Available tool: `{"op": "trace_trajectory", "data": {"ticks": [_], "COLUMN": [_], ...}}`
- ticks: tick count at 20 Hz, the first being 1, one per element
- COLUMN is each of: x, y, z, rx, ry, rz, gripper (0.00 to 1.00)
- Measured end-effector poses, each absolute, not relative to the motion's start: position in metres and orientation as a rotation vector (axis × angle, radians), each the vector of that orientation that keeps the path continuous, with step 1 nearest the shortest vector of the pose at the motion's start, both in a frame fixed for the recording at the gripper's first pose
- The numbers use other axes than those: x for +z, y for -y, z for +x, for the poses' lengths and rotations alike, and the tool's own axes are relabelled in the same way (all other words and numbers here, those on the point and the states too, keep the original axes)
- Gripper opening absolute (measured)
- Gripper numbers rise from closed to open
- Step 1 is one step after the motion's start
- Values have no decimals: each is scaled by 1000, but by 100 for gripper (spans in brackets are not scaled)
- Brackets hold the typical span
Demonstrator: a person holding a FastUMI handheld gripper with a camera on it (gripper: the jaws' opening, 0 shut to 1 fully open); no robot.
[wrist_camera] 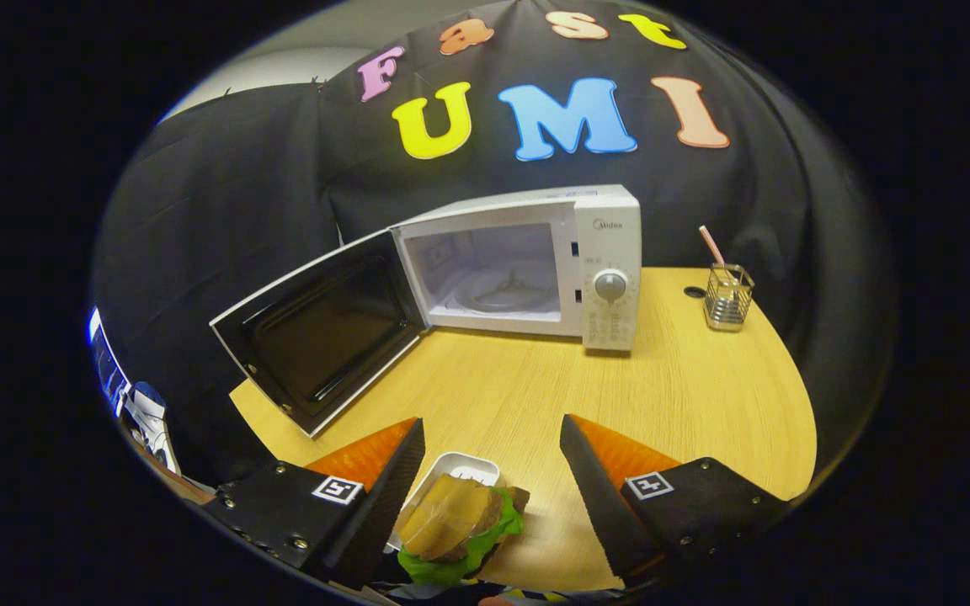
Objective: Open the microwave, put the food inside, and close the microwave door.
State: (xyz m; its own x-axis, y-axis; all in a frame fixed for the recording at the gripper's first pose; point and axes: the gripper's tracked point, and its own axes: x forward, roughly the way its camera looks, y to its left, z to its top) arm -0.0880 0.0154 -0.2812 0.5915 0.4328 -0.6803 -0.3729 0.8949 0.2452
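Your hand-held gripper [492, 480] hangs open around the burger [460, 526] at the surface's [704, 396] near edge, so closing off-centre could tip its tray [461, 465] short of the open microwave [527, 265].

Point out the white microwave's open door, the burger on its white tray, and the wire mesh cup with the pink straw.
White microwave's open door [317, 332], gripper view: dark inner window.
Burger [454, 515], gripper view: top bun.
Wire mesh cup [727, 296], gripper view: front wall.
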Motion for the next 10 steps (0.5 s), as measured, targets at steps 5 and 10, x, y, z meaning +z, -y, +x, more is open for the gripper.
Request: {"op": "trace_trajectory", "data": {"ticks": [5,10], "x": [-309,-319], "y": [-11,-15], "z": [-108,-129], "rx": [442,440], "ry": [-949,-1064], "rz": [218,344], "gripper": [98,98]}}
